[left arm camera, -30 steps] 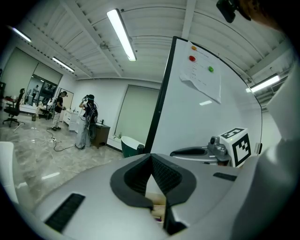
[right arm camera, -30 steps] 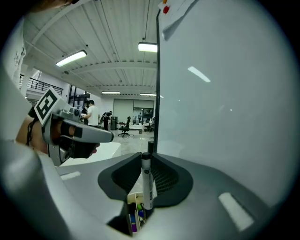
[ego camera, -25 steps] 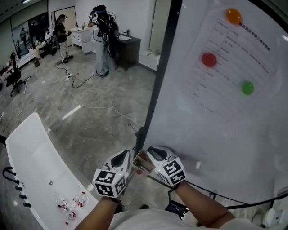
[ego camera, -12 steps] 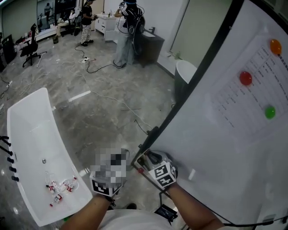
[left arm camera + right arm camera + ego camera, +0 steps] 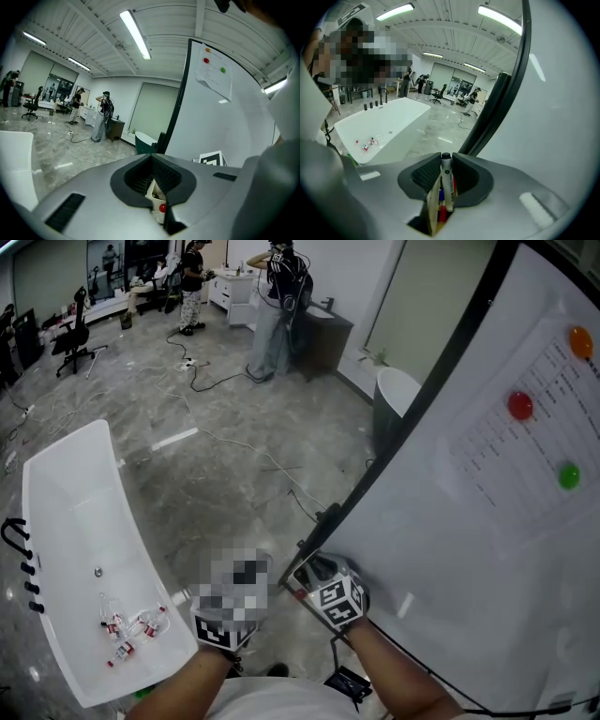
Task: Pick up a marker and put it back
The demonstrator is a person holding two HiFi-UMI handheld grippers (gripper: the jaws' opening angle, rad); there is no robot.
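Observation:
A white marker with a black cap (image 5: 446,180) stands upright between the jaws of my right gripper (image 5: 446,173), which is shut on it. Under it, red and blue markers sit in a cream marker box (image 5: 433,206). In the head view both grippers meet at the lower left corner of the whiteboard (image 5: 450,521), with the marker box (image 5: 298,591) between them. The right gripper (image 5: 314,571) comes in from the right. My left gripper (image 5: 265,568) is partly under a mosaic patch. In the left gripper view its jaws (image 5: 157,190) close on the cream box (image 5: 156,197).
Orange (image 5: 581,338), red (image 5: 520,406) and green (image 5: 569,475) magnets pin a sheet to the board. A white bathtub (image 5: 66,521) with small bottles in it stands at the left. A dark tub (image 5: 398,395), floor cables (image 5: 234,442) and standing people (image 5: 277,296) lie beyond.
The head view has swung and tilted, so the board and tub sit differently in frame. Both grippers stay together at the marker box, almost unmoved in the last half second.

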